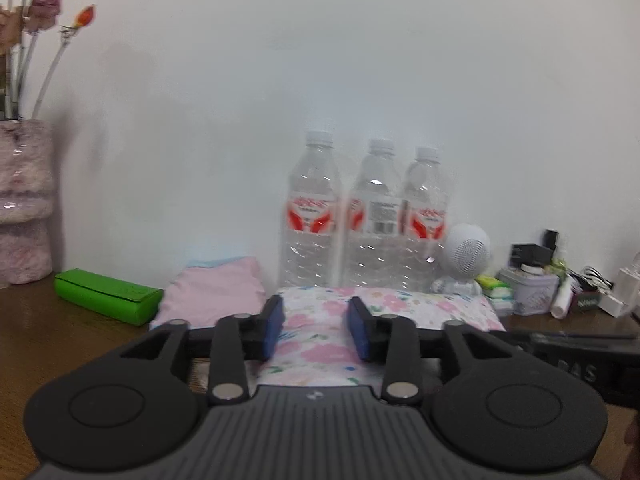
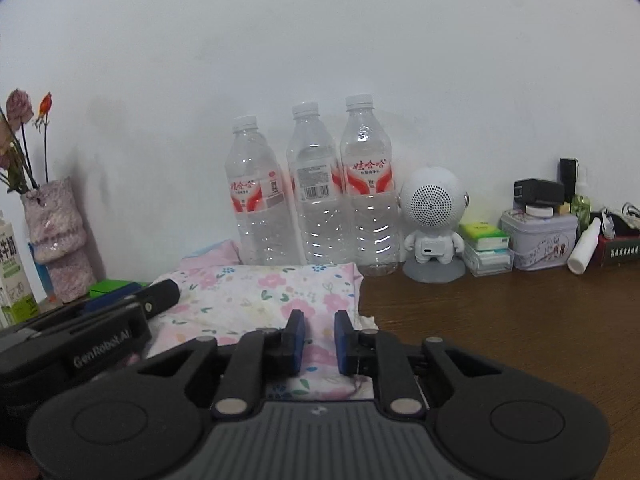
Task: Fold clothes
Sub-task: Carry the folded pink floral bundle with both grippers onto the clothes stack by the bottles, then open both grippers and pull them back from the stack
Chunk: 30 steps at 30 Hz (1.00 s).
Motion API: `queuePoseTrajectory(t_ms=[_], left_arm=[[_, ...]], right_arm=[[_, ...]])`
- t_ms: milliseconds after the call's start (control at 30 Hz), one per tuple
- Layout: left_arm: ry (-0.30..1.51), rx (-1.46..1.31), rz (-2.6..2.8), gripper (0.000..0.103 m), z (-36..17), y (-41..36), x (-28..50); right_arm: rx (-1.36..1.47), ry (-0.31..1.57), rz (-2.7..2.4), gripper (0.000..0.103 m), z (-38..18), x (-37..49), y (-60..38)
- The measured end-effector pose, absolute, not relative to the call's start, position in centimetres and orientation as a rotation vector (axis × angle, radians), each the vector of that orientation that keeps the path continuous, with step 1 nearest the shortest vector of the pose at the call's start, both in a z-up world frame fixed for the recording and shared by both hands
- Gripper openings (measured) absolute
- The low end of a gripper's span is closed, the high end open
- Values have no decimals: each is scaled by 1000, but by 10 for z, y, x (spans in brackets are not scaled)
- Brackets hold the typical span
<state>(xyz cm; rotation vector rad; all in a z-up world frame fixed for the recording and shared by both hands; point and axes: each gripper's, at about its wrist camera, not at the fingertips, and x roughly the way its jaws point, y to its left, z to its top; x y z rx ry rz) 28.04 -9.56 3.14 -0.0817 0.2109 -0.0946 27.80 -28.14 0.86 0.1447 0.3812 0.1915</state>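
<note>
Blue-padded, the right gripper (image 2: pixel 319 340) stands nearest its camera, jaws parted by a narrow gap with nothing between them, low over the near right part of the floral garment (image 2: pixel 256 292). In the other view the left gripper (image 1: pixel 316 328) is parted rather wider, also empty, above the middle of the same cloth. That garment lies as a folded pad on the brown table (image 2: pixel 500 320), its far edge just short of three water bottles (image 2: pixel 316 188) against the wall, with a pink folded piece (image 1: pixel 216 284) beside it toward the table's left end. Whether either set of pads touches the fabric, I cannot tell.

The step looks like finishing or squaring this fold. To do it well, each gripper should take one near corner, pinching all layers together, and both should move evenly so the edges meet. Keep the travel low: the bottles and the white speaker figure (image 2: pixel 434 216) stand close behind and could be knocked over. The green case (image 1: pixel 108 296) sits near the left edge.
</note>
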Motion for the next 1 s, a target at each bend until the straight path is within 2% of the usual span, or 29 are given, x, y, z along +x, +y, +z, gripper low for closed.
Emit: queuePoseTrajectory(t_ms=[200, 400, 500, 567, 667, 700, 767, 833, 900, 1000], left_arm=[[129, -178, -84, 49, 43, -79, 271], [104, -165, -93, 50, 91, -69, 264], [281, -161, -152, 50, 89, -71, 267], [382, -136, -151, 48, 76, -72, 268], [359, -200, -128, 44, 75, -56, 252], [326, -227, -132, 46, 83, -47, 241], [272, -191, -114, 54, 100, -37, 217], [266, -118, -86, 54, 113, -34, 194], [328, -67, -68, 57, 116, -35, 176], [480, -7, -86, 72, 101, -36, 141]], right_arm=[[196, 345, 201, 16, 15, 270, -287], [194, 261, 212, 18, 42, 258, -292], [196, 304, 212, 18, 38, 262, -293], [198, 398, 219, 18, 33, 272, -290], [188, 394, 219, 18, 44, 265, -285], [166, 367, 229, 18, 54, 256, -283], [159, 328, 231, 25, 70, 238, -283], [177, 338, 244, 26, 80, 222, -283], [193, 349, 250, 27, 87, 202, -282], [199, 398, 268, 42, 75, 160, -277]])
